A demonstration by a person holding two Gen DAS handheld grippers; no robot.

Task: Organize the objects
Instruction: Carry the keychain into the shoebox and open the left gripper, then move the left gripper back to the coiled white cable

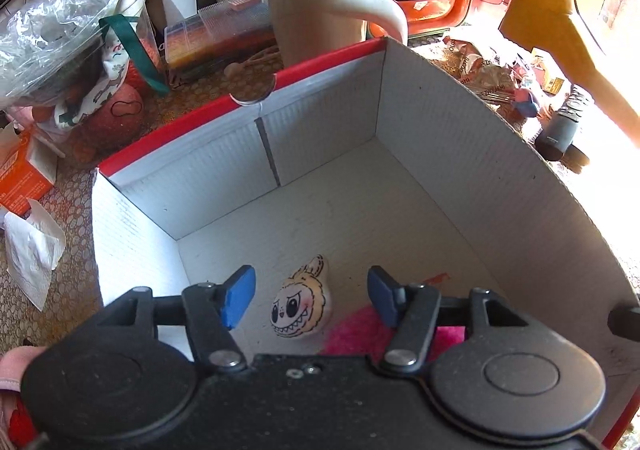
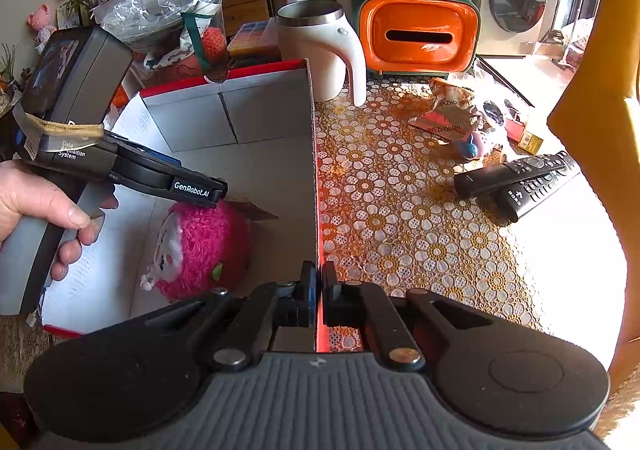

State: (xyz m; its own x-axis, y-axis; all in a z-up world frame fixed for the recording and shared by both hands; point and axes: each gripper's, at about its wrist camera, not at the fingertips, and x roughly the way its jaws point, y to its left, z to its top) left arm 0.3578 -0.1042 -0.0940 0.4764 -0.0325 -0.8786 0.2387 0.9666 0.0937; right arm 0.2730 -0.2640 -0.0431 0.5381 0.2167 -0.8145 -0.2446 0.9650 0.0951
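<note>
The left gripper (image 1: 311,296), pads spread apart and empty, hangs inside the red-rimmed white cardboard box (image 1: 460,170), above a small cream monster-face plush (image 1: 302,302) at lower centre of the frame. The right gripper (image 2: 319,292) is clamped on the box's right wall. A fuzzy pink plush toy (image 2: 204,250) lies inside, lower left. Two black remote controls (image 2: 520,180) sit on the floral worktop (image 2: 400,210), right.

Black hand-held gripper (image 1: 311,296) with blue fingertips (image 1: 239,297).

Left claw (image 1: 311,296) agape, right claw (image 2: 319,290) clamped.
</note>
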